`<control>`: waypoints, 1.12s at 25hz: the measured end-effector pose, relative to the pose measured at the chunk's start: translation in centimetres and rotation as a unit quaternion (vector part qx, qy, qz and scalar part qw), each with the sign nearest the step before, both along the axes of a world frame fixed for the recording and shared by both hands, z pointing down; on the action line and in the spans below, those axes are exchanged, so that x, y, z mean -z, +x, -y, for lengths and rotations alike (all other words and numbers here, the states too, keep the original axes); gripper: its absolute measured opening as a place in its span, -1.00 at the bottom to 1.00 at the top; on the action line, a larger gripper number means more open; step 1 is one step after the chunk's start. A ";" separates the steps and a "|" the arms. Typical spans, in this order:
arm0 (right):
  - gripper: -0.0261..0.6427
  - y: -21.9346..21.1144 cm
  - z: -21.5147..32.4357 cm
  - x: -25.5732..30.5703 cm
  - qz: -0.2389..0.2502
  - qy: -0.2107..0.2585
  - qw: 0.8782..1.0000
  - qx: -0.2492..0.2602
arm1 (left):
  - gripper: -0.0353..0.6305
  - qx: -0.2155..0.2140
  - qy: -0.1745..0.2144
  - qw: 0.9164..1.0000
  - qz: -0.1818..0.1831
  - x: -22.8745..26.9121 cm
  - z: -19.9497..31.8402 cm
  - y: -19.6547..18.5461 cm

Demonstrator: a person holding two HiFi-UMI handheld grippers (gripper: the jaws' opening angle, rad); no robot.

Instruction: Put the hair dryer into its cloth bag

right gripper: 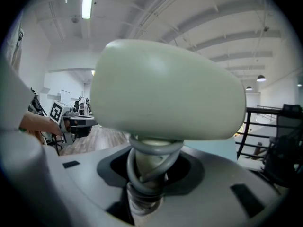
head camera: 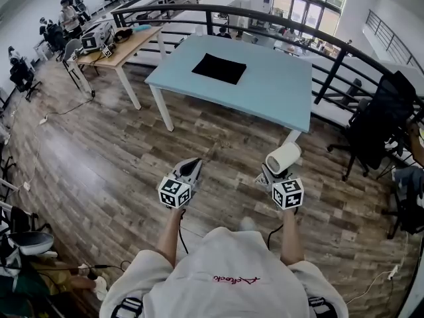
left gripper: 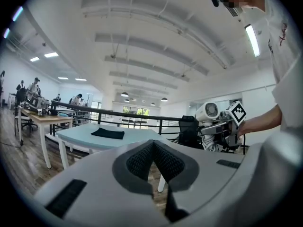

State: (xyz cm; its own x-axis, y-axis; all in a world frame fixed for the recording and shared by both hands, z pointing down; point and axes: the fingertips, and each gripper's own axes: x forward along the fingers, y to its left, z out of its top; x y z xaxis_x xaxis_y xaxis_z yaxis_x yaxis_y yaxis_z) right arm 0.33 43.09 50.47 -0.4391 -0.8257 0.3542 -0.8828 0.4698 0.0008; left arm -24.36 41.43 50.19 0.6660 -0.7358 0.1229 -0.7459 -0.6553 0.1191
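Observation:
The pale hair dryer (head camera: pixel 283 157) stands upright in my right gripper (head camera: pixel 275 174), which is shut on its handle. In the right gripper view the dryer's barrel (right gripper: pixel 165 91) fills the middle, and its grey cord (right gripper: pixel 147 174) is coiled round the handle between the jaws. My left gripper (head camera: pixel 190 171) is shut and holds nothing; its black pads (left gripper: pixel 152 161) meet in the left gripper view, where the dryer (left gripper: pixel 209 111) shows at the right. The black cloth bag (head camera: pixel 219 68) lies flat on the light blue table (head camera: pixel 265 91) ahead, with both grippers over the wooden floor short of it.
A black railing (head camera: pixel 265 17) curves behind the table. A black office chair (head camera: pixel 381 128) stands at the right. A wooden desk (head camera: pixel 116 48) with equipment and several people are at the far left. Cables lie on the floor at the left.

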 end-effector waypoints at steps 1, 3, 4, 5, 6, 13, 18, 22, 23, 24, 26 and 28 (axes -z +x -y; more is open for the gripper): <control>-0.44 0.0 0.0 0.0 -0.002 0.000 1.000 -0.001 | -0.87 -0.002 0.001 1.000 0.000 0.0 0.1 0.0; -0.44 0.1 0.2 -0.2 -0.004 0.001 1.000 -0.002 | -0.87 -0.005 0.003 1.000 -0.001 0.0 0.4 0.2; -0.44 0.1 0.3 -0.4 -0.004 0.001 1.000 -0.003 | -0.88 -0.006 0.003 1.000 -0.001 -0.1 0.5 0.2; -0.44 0.2 0.4 -0.5 -0.004 0.000 1.000 -0.005 | -0.87 -0.007 0.002 1.000 -0.001 -0.2 0.6 0.3; -0.44 0.3 0.5 -0.6 -0.003 0.000 1.000 -0.007 | -0.87 -0.007 0.001 1.000 -0.001 -0.4 0.7 0.4; -0.43 0.6 1.4 -1.8 0.005 -0.004 1.000 -0.012 | -0.87 -0.012 -0.001 1.000 0.001 -1.2 1.8 0.7; -0.43 0.6 3.0 -2.8 0.014 -0.008 1.000 -0.013 | -0.87 -0.005 -0.002 1.000 0.004 -1.6 3.4 0.2; -0.43 0.9 4.4 -3.6 0.016 -0.015 1.000 -0.012 | -0.88 -0.003 -0.006 1.000 0.006 -2.0 4.8 0.6; -0.43 0.8 4.8 -3.8 0.016 -0.017 1.000 -0.010 | -0.87 -0.002 -0.009 1.000 0.006 -2.1 5.2 0.6; -0.43 0.7 5.2 -3.9 0.016 -0.018 1.000 -0.009 | -0.87 -0.002 -0.011 1.000 0.006 -2.3 5.5 0.5; -0.43 0.7 6.0 -3.9 0.011 -0.018 1.000 -0.005 | -0.87 -0.003 -0.014 1.000 0.005 -2.5 6.4 0.8; -0.43 1.1 7.1 -4.0 0.005 -0.019 1.000 -0.002 | -0.87 -0.002 -0.015 1.000 0.001 -2.9 7.4 1.2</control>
State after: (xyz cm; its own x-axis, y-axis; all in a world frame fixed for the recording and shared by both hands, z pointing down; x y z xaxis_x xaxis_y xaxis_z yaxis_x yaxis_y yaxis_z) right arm 1.41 36.01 54.45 -0.4392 -0.8141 0.3800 -0.8848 0.4652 -0.0261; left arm -23.15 34.07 53.06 0.6681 -0.7294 0.1472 -0.7440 -0.6539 0.1370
